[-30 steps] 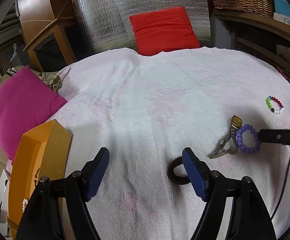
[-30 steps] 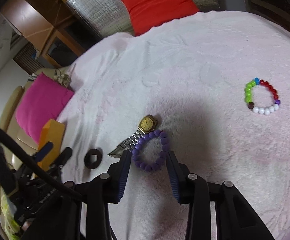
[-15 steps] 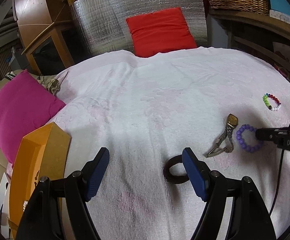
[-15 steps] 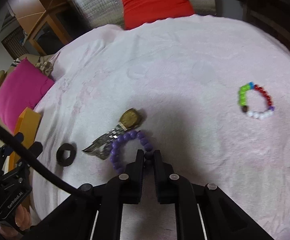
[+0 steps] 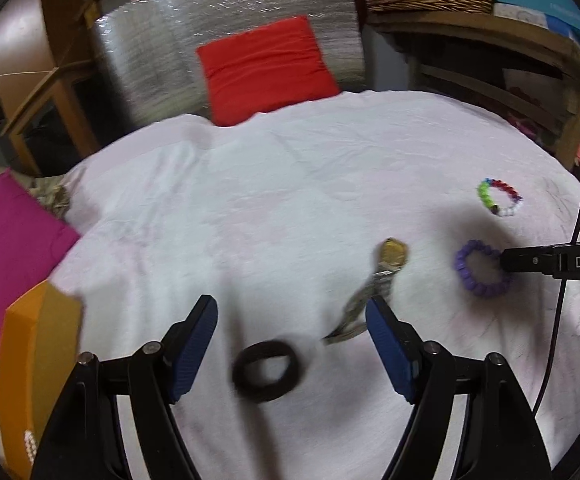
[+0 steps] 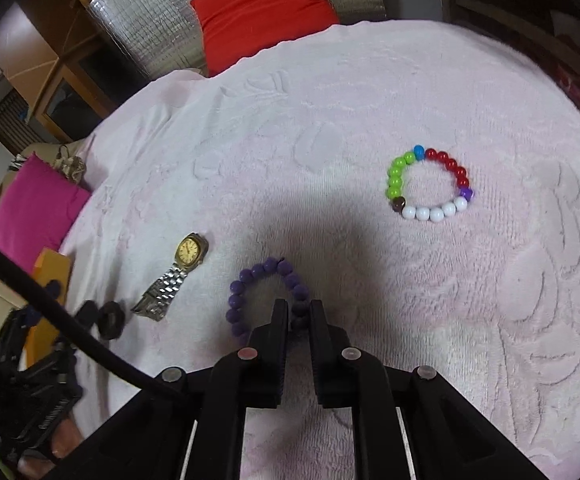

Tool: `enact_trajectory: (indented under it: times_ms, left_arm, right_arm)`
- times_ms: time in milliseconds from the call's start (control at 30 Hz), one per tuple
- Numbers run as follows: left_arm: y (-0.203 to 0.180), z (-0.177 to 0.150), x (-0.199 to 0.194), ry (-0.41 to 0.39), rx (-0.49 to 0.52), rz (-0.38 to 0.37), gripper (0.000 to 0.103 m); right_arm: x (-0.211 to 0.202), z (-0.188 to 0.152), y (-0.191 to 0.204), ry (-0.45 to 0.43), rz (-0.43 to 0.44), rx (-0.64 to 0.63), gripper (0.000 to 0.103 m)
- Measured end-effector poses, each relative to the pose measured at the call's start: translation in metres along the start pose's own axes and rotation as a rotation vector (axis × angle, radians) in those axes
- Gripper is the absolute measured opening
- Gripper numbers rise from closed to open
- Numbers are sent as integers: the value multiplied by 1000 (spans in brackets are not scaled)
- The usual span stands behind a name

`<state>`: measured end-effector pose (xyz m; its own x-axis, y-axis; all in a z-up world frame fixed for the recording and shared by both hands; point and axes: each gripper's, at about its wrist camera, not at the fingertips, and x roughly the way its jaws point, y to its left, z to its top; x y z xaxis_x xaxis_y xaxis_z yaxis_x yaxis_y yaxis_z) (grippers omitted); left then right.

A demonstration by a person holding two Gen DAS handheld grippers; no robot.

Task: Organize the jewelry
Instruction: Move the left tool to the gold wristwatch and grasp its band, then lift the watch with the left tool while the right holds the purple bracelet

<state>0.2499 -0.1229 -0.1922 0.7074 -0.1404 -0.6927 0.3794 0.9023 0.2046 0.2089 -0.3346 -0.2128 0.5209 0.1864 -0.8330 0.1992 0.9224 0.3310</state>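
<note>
My right gripper (image 6: pixel 298 314) pinches the purple bracelet (image 6: pixel 266 296), watch (image 6: pixel 174 276) at nine o'clock; lift it straight. Left gripper (image 5: pixel 290 344) gapes over the black ring (image 5: pixel 268 376); centre, then close

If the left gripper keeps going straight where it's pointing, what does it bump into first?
Probably the black ring: it lies on the pink blanket between the left gripper's open jaws. The watch sits off to one side.
</note>
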Motion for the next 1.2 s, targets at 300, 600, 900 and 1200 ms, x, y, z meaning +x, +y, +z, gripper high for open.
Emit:
enact_trajectory:
  times_ms: [300, 600, 900, 1200]
  left_arm:
    - [-16, 13, 31, 57, -2, -112, 80]
    - [-27, 10, 56, 169, -8, -232, 47]
    - [-19, 12, 54, 158, -65, -313, 23]
    - [-21, 12, 52, 177, -90, -361, 21]
  right_arm:
    - [-10, 3, -12, -22, 59, 58, 15]
    - [-3, 8, -8, -13, 65, 64, 15]
    - [8, 10, -5, 23, 53, 63, 16]
    - [9, 7, -10, 36, 53, 69, 16]
